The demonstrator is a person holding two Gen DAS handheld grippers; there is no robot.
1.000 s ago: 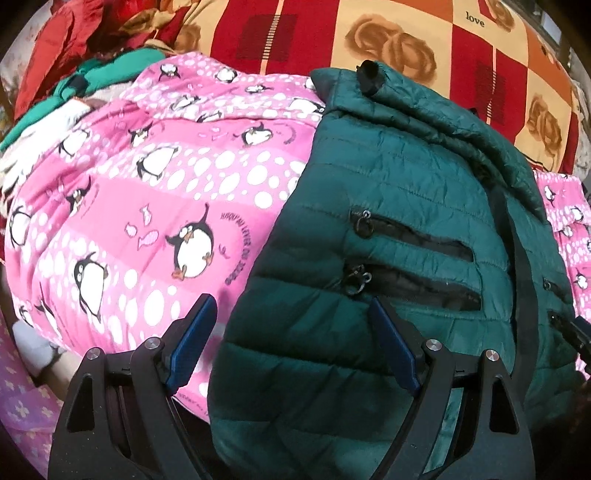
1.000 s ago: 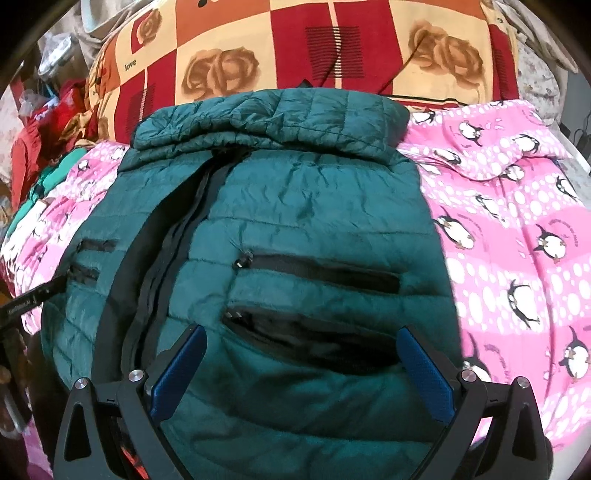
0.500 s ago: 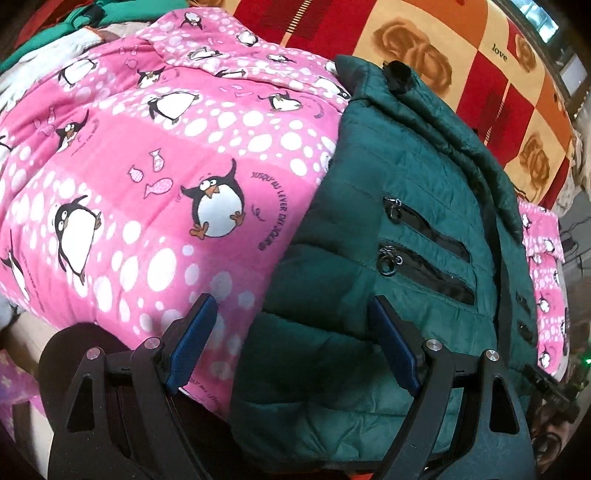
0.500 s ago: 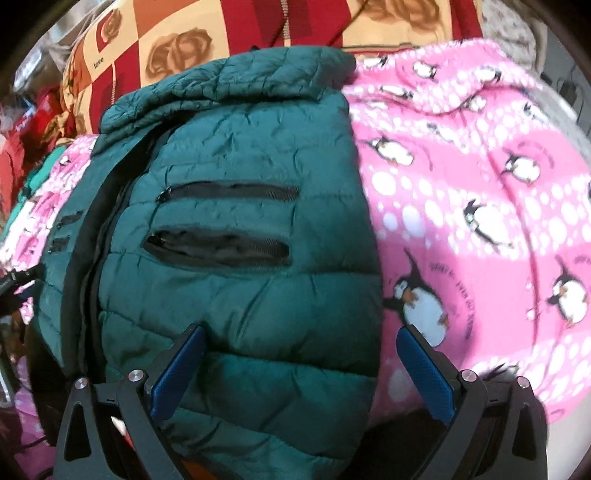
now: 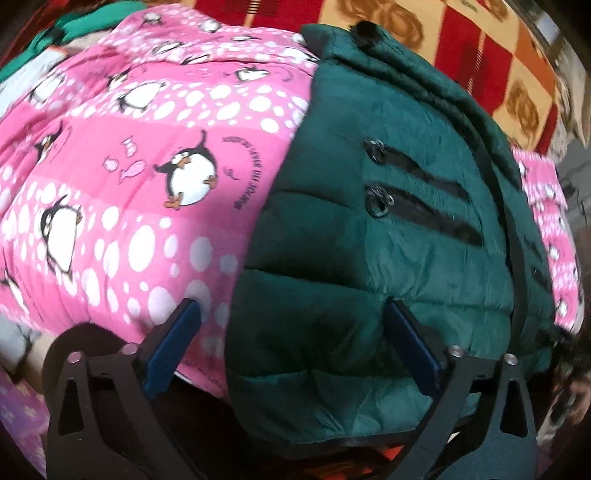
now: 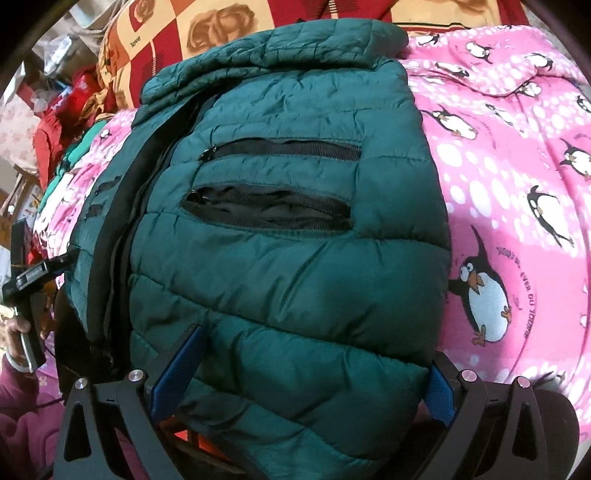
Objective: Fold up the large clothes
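Note:
A dark green quilted puffer jacket (image 5: 388, 221) lies front up on a pink penguin blanket (image 5: 129, 192), collar far, hem near. It also fills the right wrist view (image 6: 280, 236), with two black pocket zips and the front zip showing. My left gripper (image 5: 291, 317) is open at the jacket's near left hem corner, one finger over the blanket, one over the jacket. My right gripper (image 6: 314, 354) is open, its jaws straddling the near right hem corner. The left gripper also shows in the right wrist view (image 6: 37, 273) at the far left edge.
The pink blanket (image 6: 517, 184) spreads to both sides of the jacket. A red and orange rose-print bedcover (image 6: 207, 33) lies behind the collar. Red and green clothes (image 6: 62, 147) are piled at the far left. The bed's near edge drops off just under both grippers.
Both grippers have dropped lower and closer to the jacket's hem over the last second, each moving out to its own corner. Both stay open. The jacket has not moved.

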